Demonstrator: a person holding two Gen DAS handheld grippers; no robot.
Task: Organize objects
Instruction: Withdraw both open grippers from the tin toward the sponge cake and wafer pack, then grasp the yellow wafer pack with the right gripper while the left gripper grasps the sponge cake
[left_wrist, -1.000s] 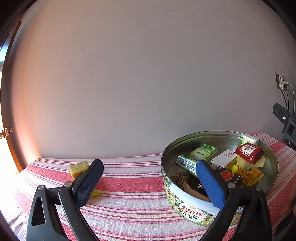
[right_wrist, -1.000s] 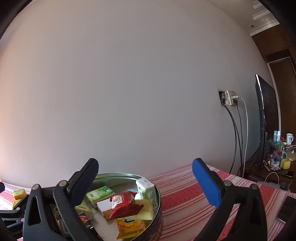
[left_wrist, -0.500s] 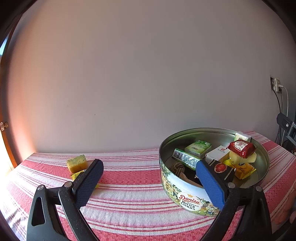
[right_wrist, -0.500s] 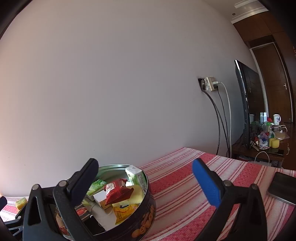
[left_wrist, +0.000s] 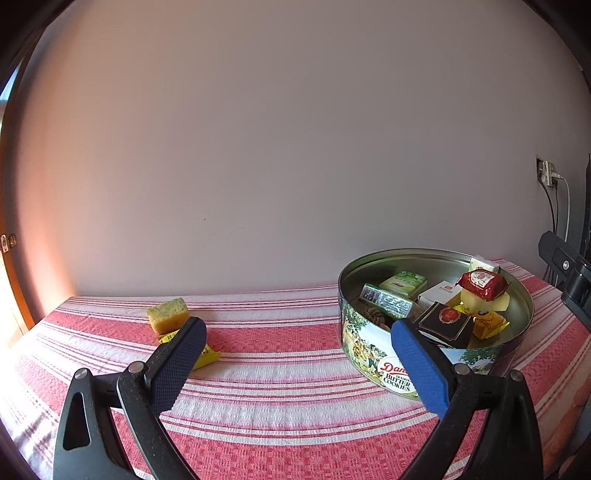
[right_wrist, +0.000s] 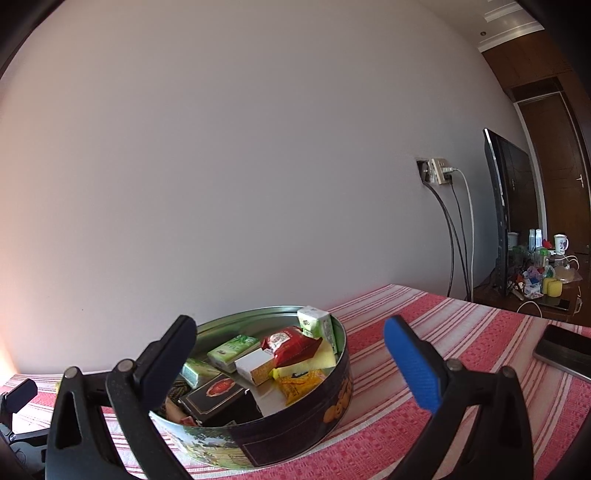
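A round butter-cookie tin (left_wrist: 373, 354) (right_wrist: 295, 435) stands on the red-striped tablecloth, holding several small packets: a red packet (left_wrist: 482, 282) (right_wrist: 290, 341), green boxes (left_wrist: 402, 283) (right_wrist: 232, 347), a black box (left_wrist: 445, 321) (right_wrist: 218, 395) and a yellow packet (right_wrist: 299, 384). A yellow-green sponge block (left_wrist: 168, 314) and a yellow packet (left_wrist: 205, 356) lie on the cloth left of the tin. My left gripper (left_wrist: 295, 363) is open, empty, between sponge and tin. My right gripper (right_wrist: 291, 363) is open and empty, hovering at the tin's right side.
A plain wall backs the table. A dark phone (right_wrist: 565, 349) lies on the cloth at the right. A wall socket with cables (right_wrist: 439, 171), a TV (right_wrist: 504, 206) and a cluttered side table (right_wrist: 543, 269) stand beyond the table's right end.
Both grippers have pulled back and swung, so the tin sits farther away and more to the right in the left view. A black box now lies in the tin.
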